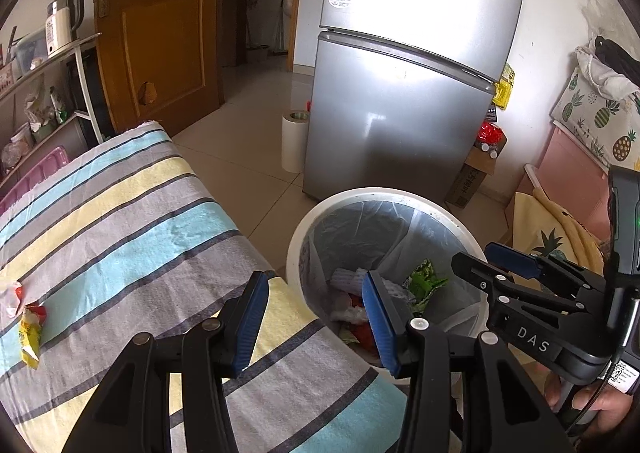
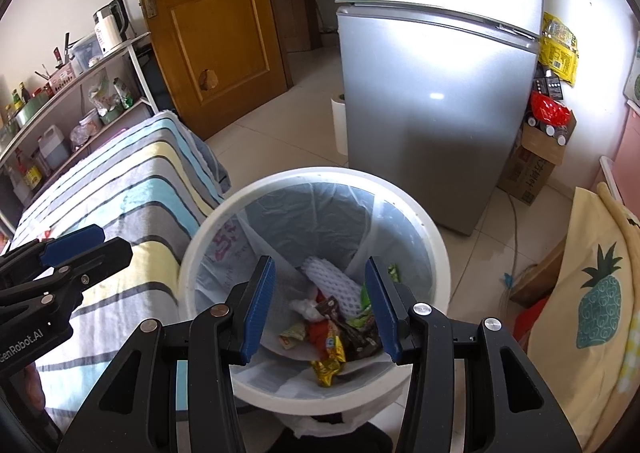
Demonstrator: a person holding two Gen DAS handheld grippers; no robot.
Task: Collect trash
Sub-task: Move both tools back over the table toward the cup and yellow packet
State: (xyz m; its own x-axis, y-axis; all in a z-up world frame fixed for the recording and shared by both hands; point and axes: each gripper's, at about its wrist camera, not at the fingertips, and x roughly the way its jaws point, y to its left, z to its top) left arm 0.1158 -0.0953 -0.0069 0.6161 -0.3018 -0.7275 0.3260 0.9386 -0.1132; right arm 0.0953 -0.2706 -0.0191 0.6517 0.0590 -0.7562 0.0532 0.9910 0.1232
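The round plastic waste bin [image 2: 434, 245] is white, with a clear liner. The cloth-covered table [image 1: 120, 221] has stripes of grey, light blue and pale yellow. The tall metal fridge [image 2: 432, 93] is silver, and the wooden door [image 2: 208, 13] is honey brown.

Striped bedcover [image 1: 132, 213] with a yellow-red wrapper [image 1: 31, 329] on it.
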